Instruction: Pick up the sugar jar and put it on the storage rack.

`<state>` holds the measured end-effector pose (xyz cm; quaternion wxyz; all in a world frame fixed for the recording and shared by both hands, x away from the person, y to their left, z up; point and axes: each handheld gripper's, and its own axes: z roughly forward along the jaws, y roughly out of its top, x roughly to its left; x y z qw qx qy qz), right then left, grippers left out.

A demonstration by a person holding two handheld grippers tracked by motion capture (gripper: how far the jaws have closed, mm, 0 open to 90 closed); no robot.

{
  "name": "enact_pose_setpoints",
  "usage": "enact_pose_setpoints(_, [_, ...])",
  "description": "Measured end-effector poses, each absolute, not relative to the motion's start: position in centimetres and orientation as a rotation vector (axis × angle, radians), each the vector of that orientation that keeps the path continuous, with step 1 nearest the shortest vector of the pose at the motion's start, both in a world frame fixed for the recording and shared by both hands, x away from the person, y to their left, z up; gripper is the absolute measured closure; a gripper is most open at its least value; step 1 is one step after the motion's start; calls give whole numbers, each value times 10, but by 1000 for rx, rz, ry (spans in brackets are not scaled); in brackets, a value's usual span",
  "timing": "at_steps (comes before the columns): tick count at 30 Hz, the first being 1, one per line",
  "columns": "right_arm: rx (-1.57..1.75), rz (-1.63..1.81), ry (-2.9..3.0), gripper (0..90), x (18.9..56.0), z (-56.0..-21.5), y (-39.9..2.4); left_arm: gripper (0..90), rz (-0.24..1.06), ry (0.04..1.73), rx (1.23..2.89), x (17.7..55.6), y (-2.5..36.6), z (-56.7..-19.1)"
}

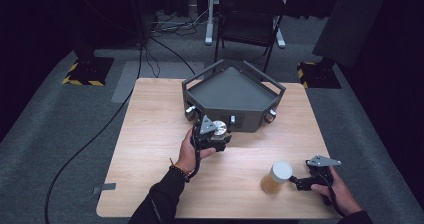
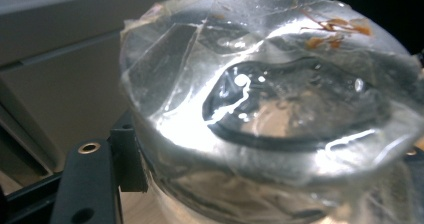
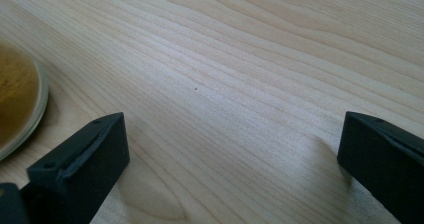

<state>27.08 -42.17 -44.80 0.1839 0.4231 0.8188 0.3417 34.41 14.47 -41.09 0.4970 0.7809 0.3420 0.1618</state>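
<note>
Two claws are at work on the wooden counter (image 1: 150, 149). The left claw (image 1: 216, 134) is pinching a shiny round lid (image 1: 219, 128). In the left gripper view the lid (image 2: 270, 99) sits close to the camera, with clear wrinkly plastic over it and a few orange crumbs near its far edge. One black jaw presses on its left side. The lid is held up off the counter, just in front of the dark grey tray (image 1: 232, 91), close to the tray's front wall.

The jar (image 1: 276, 177) stands upright near the right front of the counter. It has a pale top and something golden brown inside. It is well apart from the lid, off to the right and nearer to the person.

The right claw (image 1: 296, 182) lies low by the jar, with its tips pointing left at it. Its jaws are spread wide and hold nothing. In the right gripper view the jar (image 3: 17, 99) sits just past the left jaw, not between the two jaws, and I see bare wood between them.

So the right hand is much nearer to the jar, and the left hand has the lid. I think the lid has to travel right and toward the person to get over the jar. The jar stands straight up, so the lid should come down flat.
</note>
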Motion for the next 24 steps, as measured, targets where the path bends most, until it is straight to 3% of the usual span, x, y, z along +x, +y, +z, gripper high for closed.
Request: enact_pose_setpoints(24, [1191, 962, 2307, 2, 270, -448, -421, 305, 448, 830, 1804, 347, 155, -376])
